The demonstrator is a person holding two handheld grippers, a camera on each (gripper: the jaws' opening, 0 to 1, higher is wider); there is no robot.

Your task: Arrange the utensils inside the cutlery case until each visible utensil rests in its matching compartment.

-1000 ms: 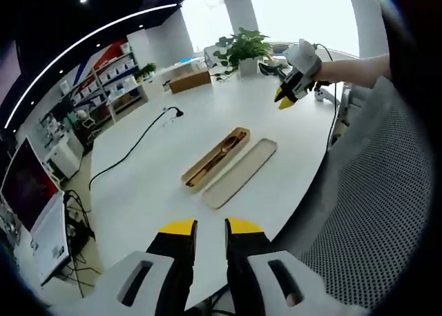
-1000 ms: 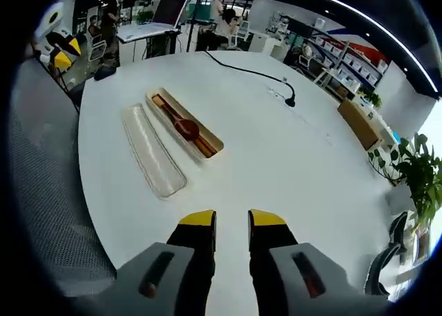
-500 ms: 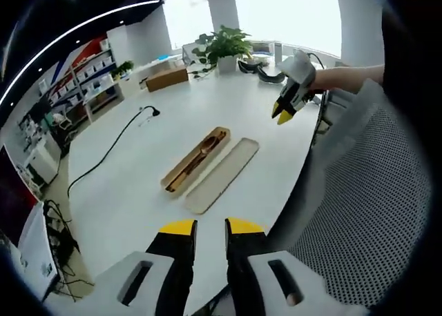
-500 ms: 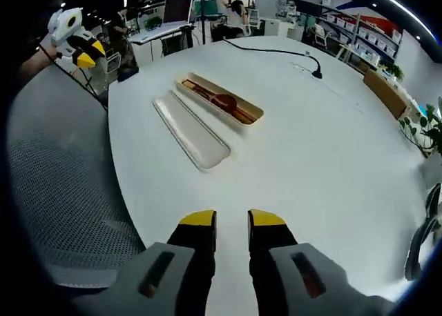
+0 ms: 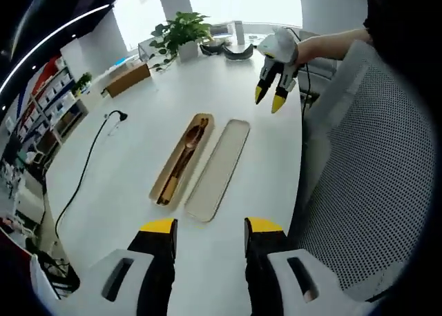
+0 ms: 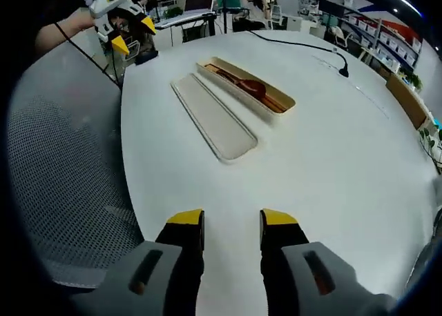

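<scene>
White table (image 5: 124, 192), open tan case (image 5: 181, 159), wooden utensils (image 5: 186, 147)

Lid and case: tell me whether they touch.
Cannot tell. In the left gripper view the lid lies close alongside the case, their long edges nearly meeting; the right gripper view shows a thin line between them that may be gap or shadow.

On the table (image 5: 110, 192) the case (image 5: 181, 159) lies with the spoon (image 5: 190, 138) inside it; its lid (image 5: 217, 170) lies just beside it, nearer the chair (image 5: 366, 185).
</scene>
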